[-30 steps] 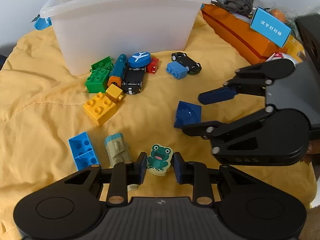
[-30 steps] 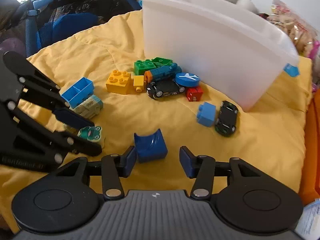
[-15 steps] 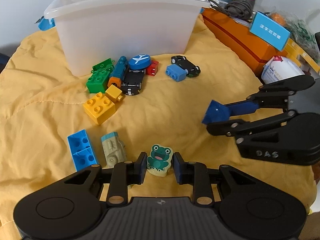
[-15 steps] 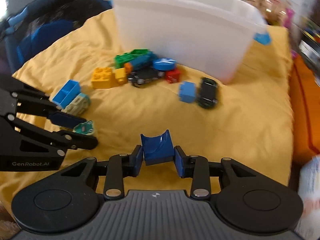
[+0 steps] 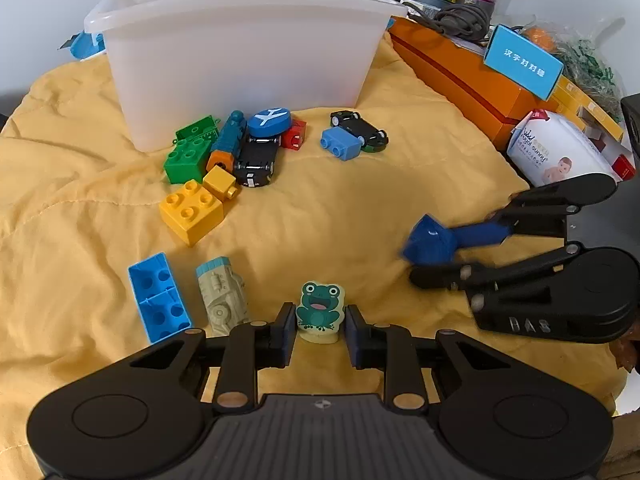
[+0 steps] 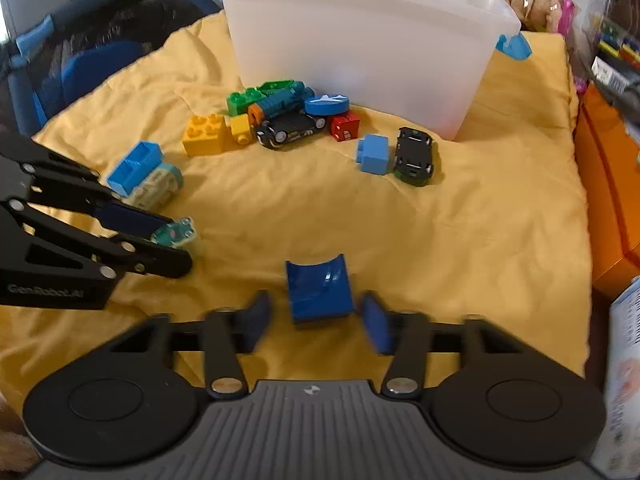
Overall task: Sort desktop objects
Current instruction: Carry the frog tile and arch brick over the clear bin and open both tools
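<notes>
**A:** Start with the jaws. What is the right gripper (image 6: 316, 316) doing?

**B:** Its jaws stand apart. The dark blue curved block (image 6: 320, 292) lies between them on the yellow quilt (image 6: 460, 240), with quilt showing on both sides of it. Nothing is gripping the block.

**A:** And the left gripper (image 5: 319, 328)?

**B:** Its pads flank the frog figure (image 5: 319, 312) closely. The frog's base looks to be resting on the quilt. I cannot tell whether the pads are actually pressing on it; the gaps are too fine to read.

**A:** What are the failure modes?

**B:** I see three.
- The block's top is concave and its sides are smooth. If the jaws close off-centre, it could twist or squirt forward.
- The frog is small and stands upright. If only one pad touches it, it would tip over on the soft, wrinkled fabric.
- The two grippers work near each other. If both lift toward the white plastic bin (image 5: 240, 60) together, their fingers could cross.

**A:** Is anything nearby at risk?

**B:** A beige toy vehicle (image 5: 222, 296) and an upturned light blue brick (image 5: 158, 298) lie just beside the left fingers, and a sideways sweep would knock them. Farther out, the yellow brick (image 5: 190, 212), a black toy car (image 5: 256, 158) and the other pieces are heaped against the bin's front wall. A low approach would plough through them, and the bin's rim is high enough to catch a carried piece.
</notes>
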Demonstrator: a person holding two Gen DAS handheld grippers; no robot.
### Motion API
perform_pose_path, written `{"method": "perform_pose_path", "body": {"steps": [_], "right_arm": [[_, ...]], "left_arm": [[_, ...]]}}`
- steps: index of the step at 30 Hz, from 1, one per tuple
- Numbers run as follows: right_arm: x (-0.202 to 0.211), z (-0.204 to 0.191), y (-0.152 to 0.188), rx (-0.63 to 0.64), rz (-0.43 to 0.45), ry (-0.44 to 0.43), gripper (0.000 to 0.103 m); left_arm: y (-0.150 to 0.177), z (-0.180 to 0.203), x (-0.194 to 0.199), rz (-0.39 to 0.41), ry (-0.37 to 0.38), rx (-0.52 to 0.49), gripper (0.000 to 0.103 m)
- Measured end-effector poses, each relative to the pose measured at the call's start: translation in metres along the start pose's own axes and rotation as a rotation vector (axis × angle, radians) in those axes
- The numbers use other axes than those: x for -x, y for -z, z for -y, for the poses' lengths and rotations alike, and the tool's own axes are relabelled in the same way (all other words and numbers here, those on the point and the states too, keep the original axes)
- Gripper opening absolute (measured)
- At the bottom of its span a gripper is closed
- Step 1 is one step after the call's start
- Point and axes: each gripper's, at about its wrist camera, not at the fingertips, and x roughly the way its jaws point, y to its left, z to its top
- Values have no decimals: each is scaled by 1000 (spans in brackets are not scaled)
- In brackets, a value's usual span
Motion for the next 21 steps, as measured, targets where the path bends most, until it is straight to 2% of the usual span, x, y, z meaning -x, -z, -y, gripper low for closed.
{"method": "perform_pose_path", "body": {"steps": [4, 8, 10, 13, 15, 21], "right_arm": [[5, 0, -5, -6, 0, 0, 34], [18, 6, -20, -17, 44, 21, 34], [25, 11, -33, -18, 69, 37, 34], [39, 19, -59, 2, 133, 86, 34], [48, 23, -81, 42, 195, 156, 34], [64, 51, -151, 36, 311, 194, 35]], "left_arm": [[-12, 6, 14, 35, -8, -16, 29], [-42, 7, 41, 127, -29, -39, 29], [-61, 7, 55, 176, -72, -56, 29], [-95, 3, 74, 253, -163, -94, 29], [-116, -3, 82, 294, -177, -100, 29], [-176, -18, 90, 379, -243, -123, 29]]}}
